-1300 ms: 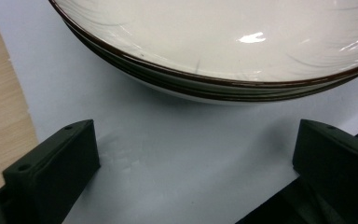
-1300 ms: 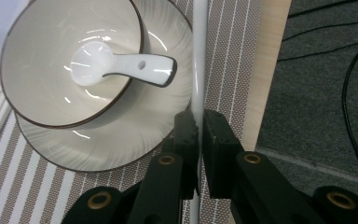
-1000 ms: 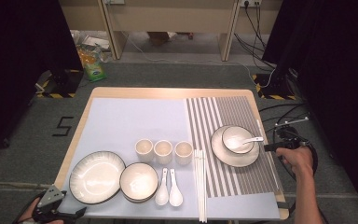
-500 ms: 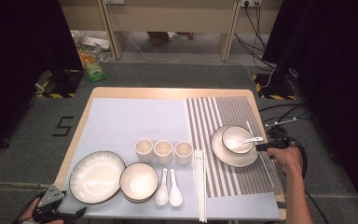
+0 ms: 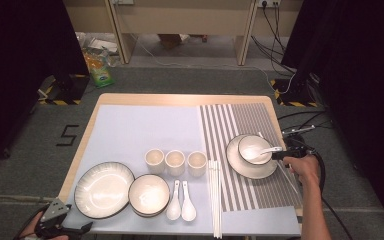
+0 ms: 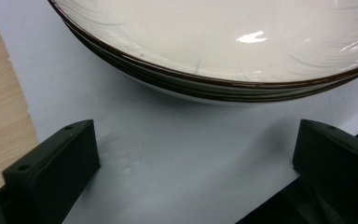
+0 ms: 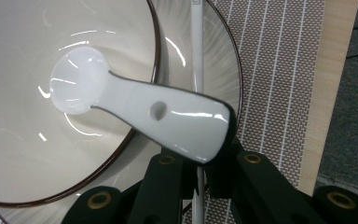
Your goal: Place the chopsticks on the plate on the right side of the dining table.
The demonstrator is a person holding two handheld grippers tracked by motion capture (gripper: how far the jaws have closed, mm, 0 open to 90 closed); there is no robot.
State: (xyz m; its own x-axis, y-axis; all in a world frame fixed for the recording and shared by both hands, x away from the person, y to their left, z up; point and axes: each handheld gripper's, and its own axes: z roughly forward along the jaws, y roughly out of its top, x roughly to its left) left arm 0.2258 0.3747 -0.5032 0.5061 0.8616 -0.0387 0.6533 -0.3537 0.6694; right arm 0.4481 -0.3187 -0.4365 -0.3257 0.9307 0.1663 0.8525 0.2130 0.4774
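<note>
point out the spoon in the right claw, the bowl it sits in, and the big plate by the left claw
spoon (image 7: pixel 168 116), right gripper view, on the handle near its hole
bowl (image 5: pixel 254 148), high view, on the inner wall
big plate (image 5: pixel 103 182), high view, on the middle of its face

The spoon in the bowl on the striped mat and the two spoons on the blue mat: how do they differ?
The spoon in the bowl is gripped at its handle by the right gripper, its scoop inside the bowl; the two loose spoons lie flat, untouched, side by side. It points sideways in the high view; they point toward the cups. All are glossy white.
</note>
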